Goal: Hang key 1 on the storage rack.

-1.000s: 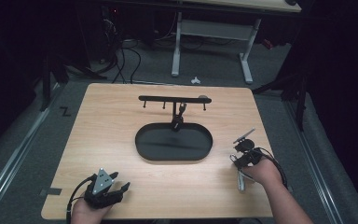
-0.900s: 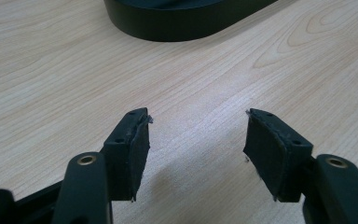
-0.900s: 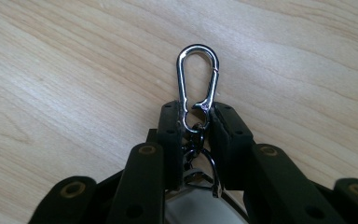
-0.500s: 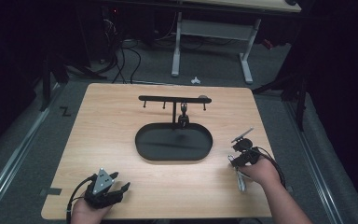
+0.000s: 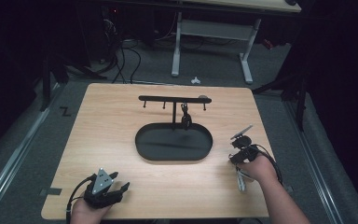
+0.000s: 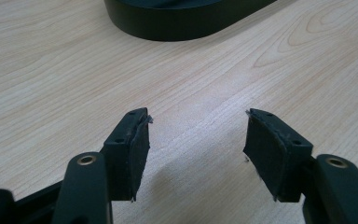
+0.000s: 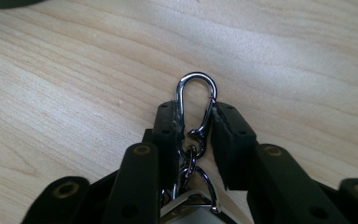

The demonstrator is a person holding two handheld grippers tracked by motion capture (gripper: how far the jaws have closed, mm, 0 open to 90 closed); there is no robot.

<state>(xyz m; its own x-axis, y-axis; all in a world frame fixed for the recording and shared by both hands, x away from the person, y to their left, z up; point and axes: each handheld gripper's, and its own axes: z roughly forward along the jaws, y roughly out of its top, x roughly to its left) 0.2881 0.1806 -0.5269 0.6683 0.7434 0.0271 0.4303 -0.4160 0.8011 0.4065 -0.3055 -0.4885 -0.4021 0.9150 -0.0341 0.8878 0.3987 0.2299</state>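
1. Surface: a light wood-grain table (image 5: pixel 121 140) in a dark room; beyond its far edge lie a grey floor, a tangle of cables (image 5: pixel 121 56) and the white legs of a second desk (image 5: pixel 209 46).
2. Count: two hand-held grippers, one oval black tray (image 5: pixel 174 143), one black hook rack (image 5: pixel 175 99) with four pegs, one keychain on the rack (image 5: pixel 185 116) and one carabiner keychain (image 7: pixel 196 112) in the right jaws.
3. Right hand-held gripper (image 7: pixel 196 122): its jaws are clamped on the silver carabiner, whose rounded loop projects past the pads above bare table; a chain and ring trail back between the jaws. In the high view this right hand-held gripper (image 5: pixel 240 148) sits at the table's right side, the tray just to its left.
4. Left hand-held gripper (image 6: pixel 196 135): jaws apart, nothing between them, low over bare wood; the tray wall lies ahead of it. In the high view the left hand-held gripper (image 5: pixel 106 189) rests near the front edge.
5. Surroundings: the rack stands at the tray's far rim, well apart from both grippers; nothing lies between the right gripper and the tray.
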